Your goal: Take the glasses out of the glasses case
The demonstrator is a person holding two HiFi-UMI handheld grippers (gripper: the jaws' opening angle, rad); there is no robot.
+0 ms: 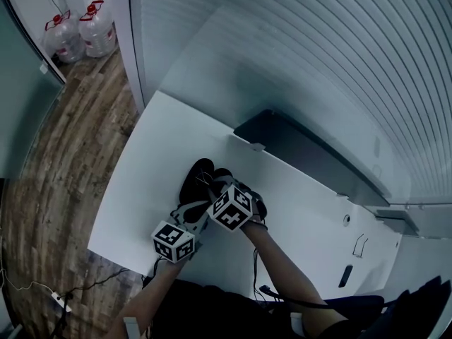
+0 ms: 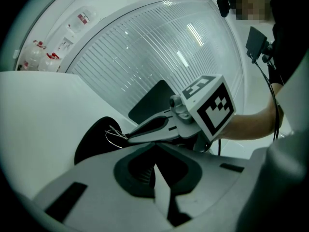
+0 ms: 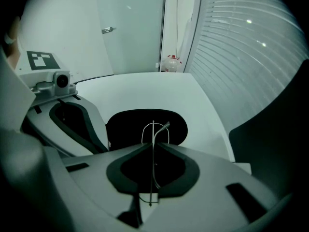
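Note:
A black glasses case (image 1: pixel 194 179) lies open on the white table (image 1: pixel 155 161). Thin wire glasses (image 3: pixel 153 129) stand up between my right gripper's jaws. My right gripper (image 3: pixel 153 146) is shut on them just above the case (image 3: pixel 125 124). In the left gripper view, the wire frame (image 2: pixel 113 132) sticks out at the right gripper's tip (image 2: pixel 120 138), over the case (image 2: pixel 94 141). My left gripper (image 2: pixel 154 146) has its jaws together at the case's near rim; the contact itself is hidden. In the head view both grippers, left (image 1: pixel 189 217) and right (image 1: pixel 214 187), crowd over the case.
A dark flat panel (image 1: pixel 296 147) lies along the table's far edge against the ribbed wall. Two water jugs (image 1: pixel 78 30) stand on the wooden floor beyond the table's left side. A cable and power strip (image 1: pixel 60 302) lie on the floor near the front left corner.

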